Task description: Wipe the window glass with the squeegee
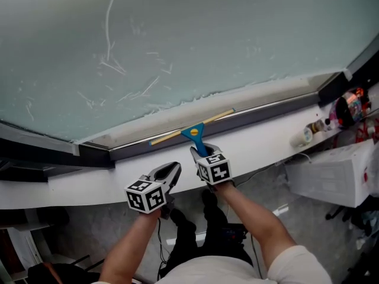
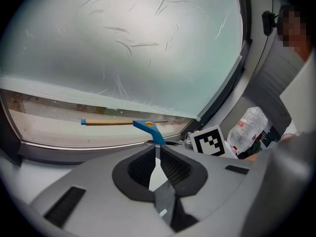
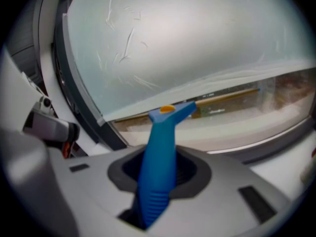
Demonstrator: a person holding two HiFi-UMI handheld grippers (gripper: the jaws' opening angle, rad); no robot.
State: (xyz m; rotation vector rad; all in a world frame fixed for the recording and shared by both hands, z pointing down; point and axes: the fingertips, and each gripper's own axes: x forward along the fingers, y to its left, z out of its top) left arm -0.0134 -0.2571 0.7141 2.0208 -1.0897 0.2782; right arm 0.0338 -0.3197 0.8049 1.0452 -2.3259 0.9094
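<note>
Your right tongs [image 3: 158, 174] pinch the squeegee [image 1: 194, 131] by its blue handle, which points away from you, up toward the window glass [image 1: 207, 40]. The blade's long axis runs sideways along the glass's bottom edge, just above the dark frame [image 1: 266, 112]. Your left tongs [image 2: 157, 164] are pressed together on nothing, below the glass and left of the handle.
</note>
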